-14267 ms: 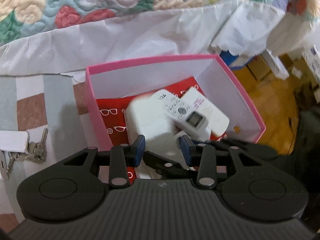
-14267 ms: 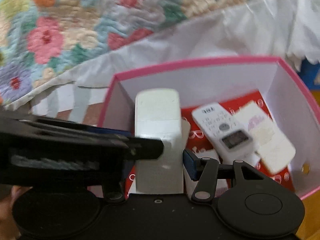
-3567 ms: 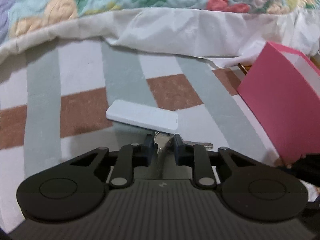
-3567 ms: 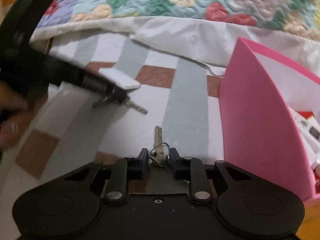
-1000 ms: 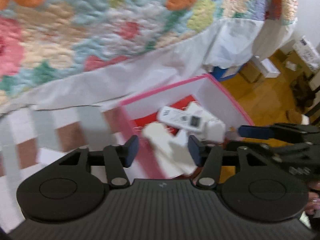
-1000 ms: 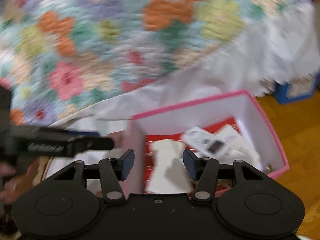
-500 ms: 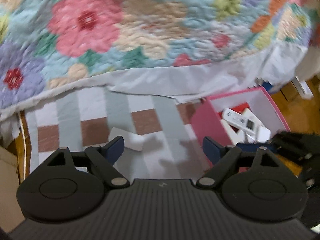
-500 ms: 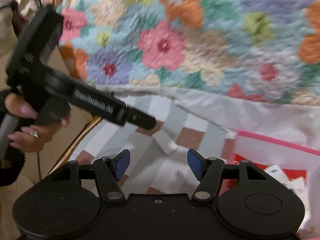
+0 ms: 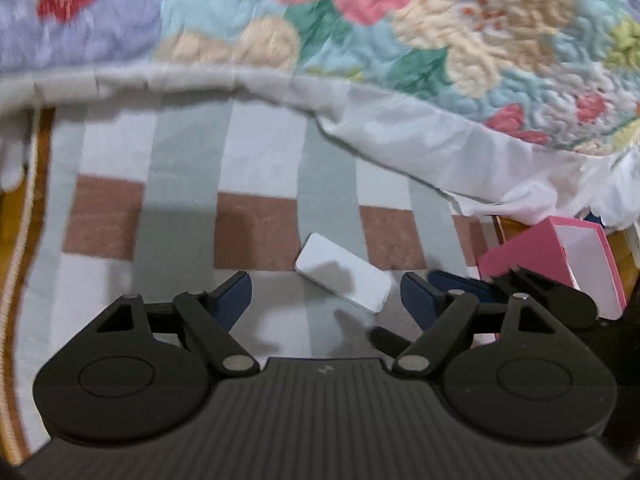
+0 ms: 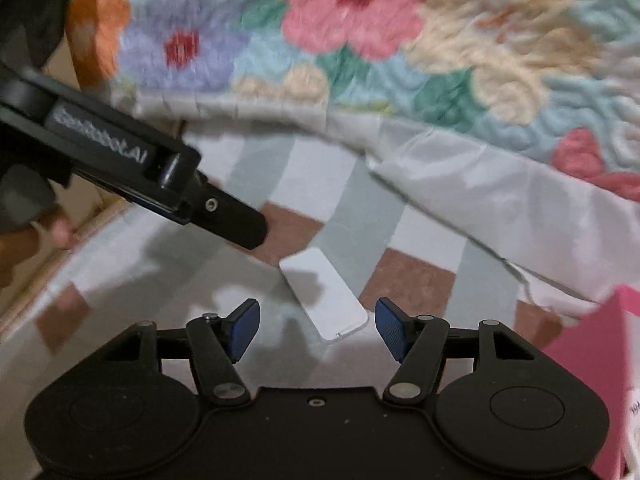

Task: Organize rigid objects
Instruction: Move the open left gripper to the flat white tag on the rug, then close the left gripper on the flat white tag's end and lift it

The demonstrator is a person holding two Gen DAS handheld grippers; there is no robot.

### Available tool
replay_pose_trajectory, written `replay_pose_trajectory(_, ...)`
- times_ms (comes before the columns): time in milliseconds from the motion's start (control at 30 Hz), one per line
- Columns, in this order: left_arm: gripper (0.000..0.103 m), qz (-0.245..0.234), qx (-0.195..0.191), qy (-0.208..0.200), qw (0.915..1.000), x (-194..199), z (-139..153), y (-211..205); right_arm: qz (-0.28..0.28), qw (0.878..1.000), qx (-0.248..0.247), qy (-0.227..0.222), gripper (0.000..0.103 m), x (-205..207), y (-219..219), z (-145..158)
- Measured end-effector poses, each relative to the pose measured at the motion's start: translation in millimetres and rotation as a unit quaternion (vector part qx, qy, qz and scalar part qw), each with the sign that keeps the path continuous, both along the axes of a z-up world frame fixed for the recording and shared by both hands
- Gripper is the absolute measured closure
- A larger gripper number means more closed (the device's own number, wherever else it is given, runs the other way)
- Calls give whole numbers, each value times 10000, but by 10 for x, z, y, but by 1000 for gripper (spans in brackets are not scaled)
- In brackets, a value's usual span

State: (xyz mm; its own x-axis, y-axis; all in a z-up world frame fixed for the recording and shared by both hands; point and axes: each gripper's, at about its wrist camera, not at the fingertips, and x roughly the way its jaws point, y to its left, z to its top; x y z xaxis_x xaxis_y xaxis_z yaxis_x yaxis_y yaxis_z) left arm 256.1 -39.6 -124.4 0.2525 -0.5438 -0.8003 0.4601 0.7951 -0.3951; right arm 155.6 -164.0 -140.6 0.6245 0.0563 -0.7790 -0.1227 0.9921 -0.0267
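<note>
Both tools are spread wide and carry nothing: the left tool (image 9: 326, 300) and the right tool (image 10: 316, 330) each hover above the striped and checked bed sheet (image 9: 188, 184). A flat white slab, perhaps a power bank (image 9: 343, 278), lies loose on the sheet between both sets of fingers, touched by neither. It sits in the sheet's middle, below the turned-back edge of the floral quilt (image 9: 460, 32). The pink box (image 9: 552, 256) stands at the sheet's right edge, well apart from the slab; its contents barely show. Judging by this, the slab is the only loose item visible and remains to be boxed.
</note>
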Motion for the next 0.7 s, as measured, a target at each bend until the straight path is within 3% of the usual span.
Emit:
replay_pose_trajectory(67,25,102,-172,219,9996,40,-150,-25,293,9985,-463,87,34,106,82,-164)
replay_pose_trajectory(133,30,283,-392,477,9977,80,-299,-45,281,9975,-621,202,34,176,76,-284)
replay_pose_trajectory(167,32,355,-489,609,9963,89,-365,-54,216,9987,-458,57,32,172,23,-289)
replay_pose_trajectory(267,37,515,-694,962,9916,103,-526,-66,-21,9997,95,236,33,202,-137,-312)
replay_pose_trajectory(333,43,566,-772,1144,9888,98,-603,-82,-191,9981,467,349,44,183,-217,-285)
replay_pose_trajectory(367,43,636,-847,1126,9880,80,-617,-82,-173,9979,472,397,54,171,-217,-270)
replay_pose_trajectory(567,55,827,-841,1049,9875,15,-645,-102,-138,9966,512,631,58,-34,-96,-221)
replay_pose_trajectory(633,72,882,-667,846,9903,-62,-646,-120,-289,9960,542,646,58,-75,-84,-225)
replay_pose_trajectory(700,74,892,-571,650,9922,-107,-637,-123,-229,9957,647,618,59,-93,-64,-239)
